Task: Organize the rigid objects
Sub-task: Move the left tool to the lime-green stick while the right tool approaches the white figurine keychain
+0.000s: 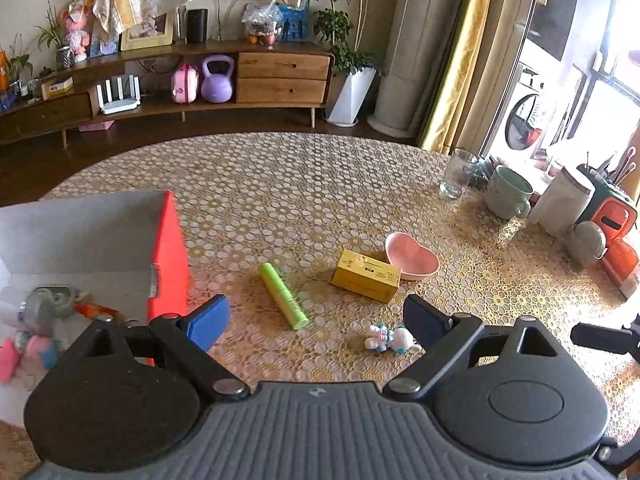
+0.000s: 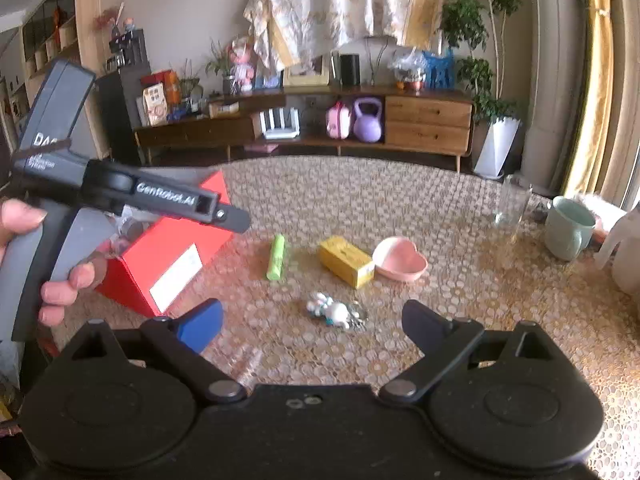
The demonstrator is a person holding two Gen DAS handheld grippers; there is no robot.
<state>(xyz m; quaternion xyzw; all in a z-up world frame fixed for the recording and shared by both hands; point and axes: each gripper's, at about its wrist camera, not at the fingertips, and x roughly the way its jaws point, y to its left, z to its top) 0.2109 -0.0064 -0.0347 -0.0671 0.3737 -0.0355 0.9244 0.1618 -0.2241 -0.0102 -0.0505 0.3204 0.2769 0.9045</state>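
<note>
While the left gripper [image 1: 316,320] hung above the near edge of the table [image 1: 320,184], its blue-padded jaws stood wide apart with nothing between them. Through the left wrist camera, a red box [image 1: 168,256] with a pale inner wall sat at the left, open at the top, and small toys lay inside it, too blurred to tell apart. A green tube [image 1: 283,295] lay flat on the patterned cloth between the jaws' line of sight, angled away from the box. Just beside the right jaw lay a small white and blue toy figure [image 1: 390,338]. Farther back, a yellow carton [image 1: 366,275] rested on its side, touching a pink heart-shaped dish [image 1: 412,256]. Near the right edge stood a clear glass [image 1: 456,174] and a pale green mug [image 1: 508,192].

Seen from the right wrist camera, the right gripper [image 2: 312,324] was likewise released, jaws spread and empty, hovering low over the table. A hand [image 2: 60,280] at the left gripped the handle of the other gripper, whose body crossed above the red box [image 2: 172,260]. The green tube [image 2: 277,257] lay just right of the box, apart from it. The yellow carton [image 2: 347,261] touched the pink dish [image 2: 400,259], and the toy figure [image 2: 336,310], with a metal ring attached, lay nearest, between the open jaws. The glass [image 2: 511,204] and mug [image 2: 568,226] stood well apart at the right.
</note>
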